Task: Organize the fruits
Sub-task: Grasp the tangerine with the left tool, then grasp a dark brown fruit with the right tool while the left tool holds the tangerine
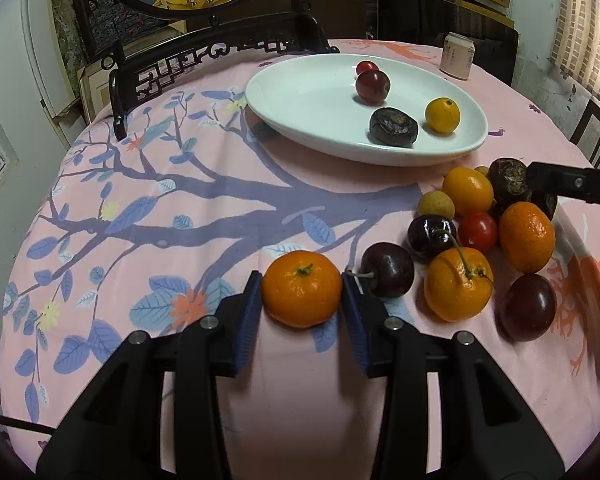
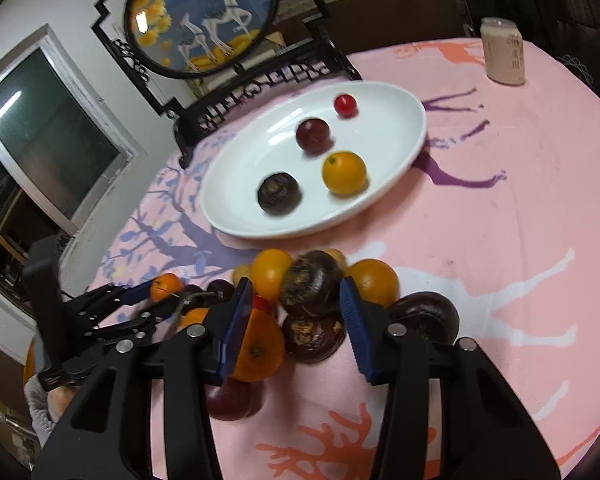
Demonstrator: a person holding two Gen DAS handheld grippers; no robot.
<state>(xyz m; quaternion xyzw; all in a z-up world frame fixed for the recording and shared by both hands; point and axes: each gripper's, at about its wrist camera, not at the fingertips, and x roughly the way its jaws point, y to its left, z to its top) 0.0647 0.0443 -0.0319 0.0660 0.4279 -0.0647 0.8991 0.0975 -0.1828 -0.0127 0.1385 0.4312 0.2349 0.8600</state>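
Closest in the left wrist view: left gripper (image 1: 302, 300) with both blue pads pressed against the flanks of a mandarin (image 1: 302, 289), closed to the fruit's width. Mandarin resting on the pink tablecloth (image 1: 180, 184), green stem end facing up and slightly away, squat shape with its wide axis running across from pad to pad. Just right of it, a dark cherry (image 1: 388, 270), stalk pointing left toward the right-hand pad. Beyond and to the right, a tight heap: a second orange fruit (image 1: 458, 284), another cherry (image 1: 431, 238) whose stalk arches over it, a cherry tomato (image 1: 478, 233), a tall mandarin (image 1: 527, 237) standing with its long axis upright, a dark plum (image 1: 528, 306) apart at the near right.

From the right wrist view: right gripper (image 2: 296, 304) spread wide above the heap, pads flanking a dark brown water chestnut (image 2: 310, 284) without clear contact; gripping or not cannot be told.

Farther back, a white oval plate (image 1: 300, 104), long axis left-near to right-far, carrying a flat dark chestnut (image 1: 394, 126), a yellow citrus (image 1: 442, 115), a red plum (image 1: 373, 86) and a small red tomato (image 1: 366, 67), all apart. Farthest, a pale can (image 1: 457, 56) upright near the table's far edge.
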